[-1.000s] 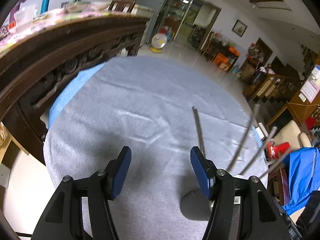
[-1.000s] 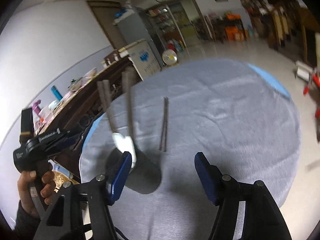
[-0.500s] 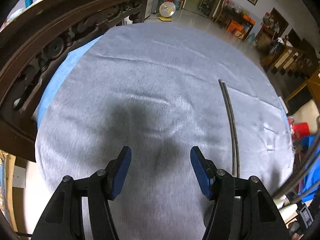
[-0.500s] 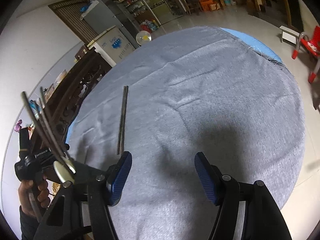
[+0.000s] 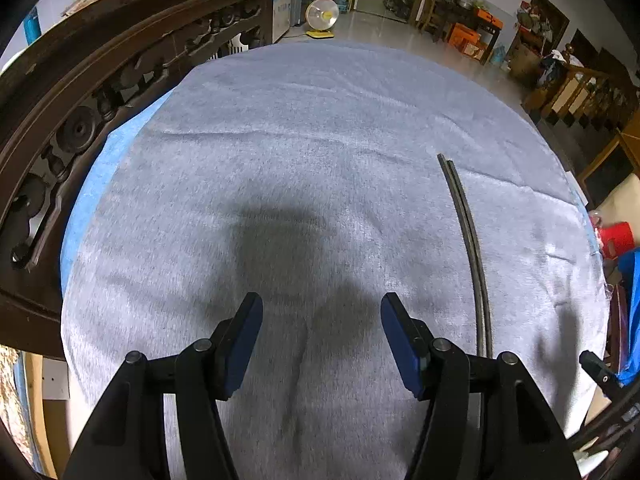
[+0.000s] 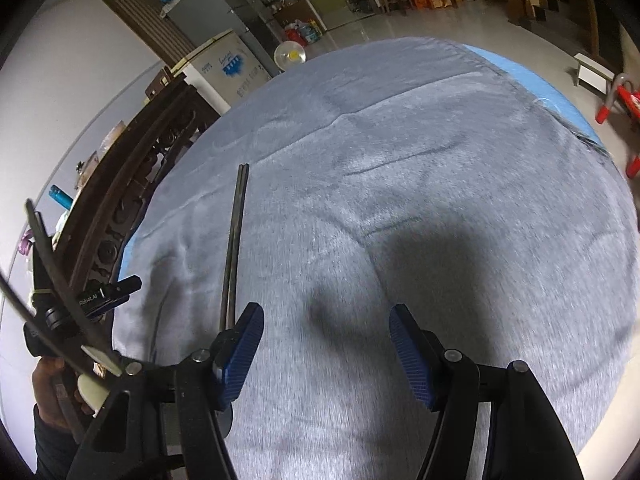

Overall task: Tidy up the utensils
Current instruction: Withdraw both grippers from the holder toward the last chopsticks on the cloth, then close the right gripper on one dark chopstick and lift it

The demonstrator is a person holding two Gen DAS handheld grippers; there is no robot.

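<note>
A pair of dark chopsticks (image 5: 468, 240) lies side by side on the grey cloth (image 5: 280, 140) of a round table, to the right of my left gripper (image 5: 321, 336), which is open and empty above the cloth. In the right wrist view the same chopsticks (image 6: 236, 240) lie left of centre, ending by the left finger of my right gripper (image 6: 326, 344), which is open and empty. At that view's lower left, several dark chopsticks (image 6: 52, 260) and a white spoon (image 6: 94, 384) stick up from a holder that is mostly hidden.
A dark carved wooden sideboard (image 5: 100, 60) runs along the table's left side. The blue table edge (image 6: 552, 92) shows beyond the cloth. A red stool (image 6: 624, 100) and a fan (image 5: 322, 14) stand on the floor past the table.
Both grippers have risen and tilted down toward the cloth. The utensil holder has slid out of the left view and to the lower-left corner of the right view. Both stay open.
</note>
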